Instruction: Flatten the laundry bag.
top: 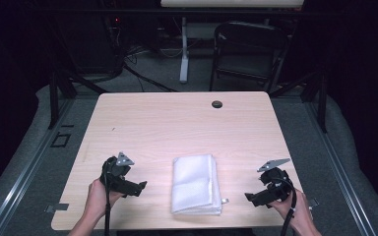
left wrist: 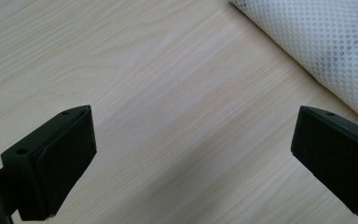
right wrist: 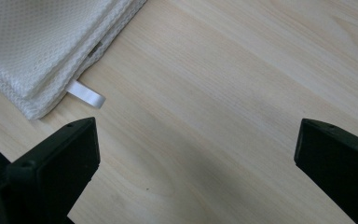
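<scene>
1. The left gripper (top: 140, 187) and right gripper (top: 250, 198) both gape wide, holding nothing.
2. Between them, the folded white waffle-weave cloth (top: 196, 184) lies flat near the pale wooden table's (top: 177, 123) front edge, untouched.
3. Judged: approach stage; next, each gripper must close in on a cloth edge.

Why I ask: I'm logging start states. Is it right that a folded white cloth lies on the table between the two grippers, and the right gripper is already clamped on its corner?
Not quite. The folded white cloth does lie between the left gripper and the right gripper, but the right gripper view shows its jaws open over bare table, apart from the cloth's corner.
</scene>
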